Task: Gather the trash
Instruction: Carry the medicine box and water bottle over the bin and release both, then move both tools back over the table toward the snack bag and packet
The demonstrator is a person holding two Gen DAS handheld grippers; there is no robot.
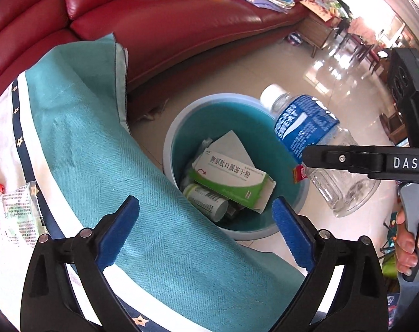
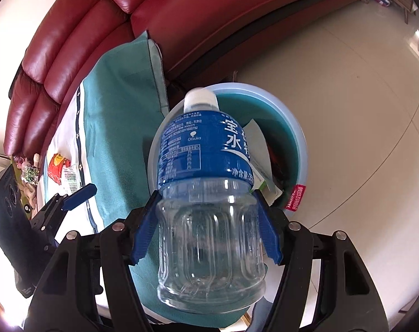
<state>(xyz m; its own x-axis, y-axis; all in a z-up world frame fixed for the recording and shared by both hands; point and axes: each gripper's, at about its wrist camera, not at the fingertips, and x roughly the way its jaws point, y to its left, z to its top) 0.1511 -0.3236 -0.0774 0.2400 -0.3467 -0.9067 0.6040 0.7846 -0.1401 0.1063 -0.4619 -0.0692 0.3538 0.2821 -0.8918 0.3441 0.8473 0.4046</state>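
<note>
My right gripper (image 2: 208, 215) is shut on an empty clear plastic bottle (image 2: 206, 191) with a blue label and white cap, holding it over the rim of a round teal bin (image 2: 295, 135). In the left wrist view the bottle (image 1: 309, 135) hangs tilted at the bin's (image 1: 170, 141) right edge, with the right gripper's fingers (image 1: 334, 159) clamped across it. The bin holds a green-and-white medicine box (image 1: 231, 177), a small white container (image 1: 206, 202) and paper. My left gripper (image 1: 205, 221) is open and empty, above the table edge next to the bin.
A table with a teal-and-white cloth (image 1: 104, 152) stands left of the bin; wrappers (image 1: 13, 210) lie on it at the far left. A red leather sofa (image 1: 165, 25) runs behind. Glossy tile floor (image 2: 348, 88) lies right of the bin.
</note>
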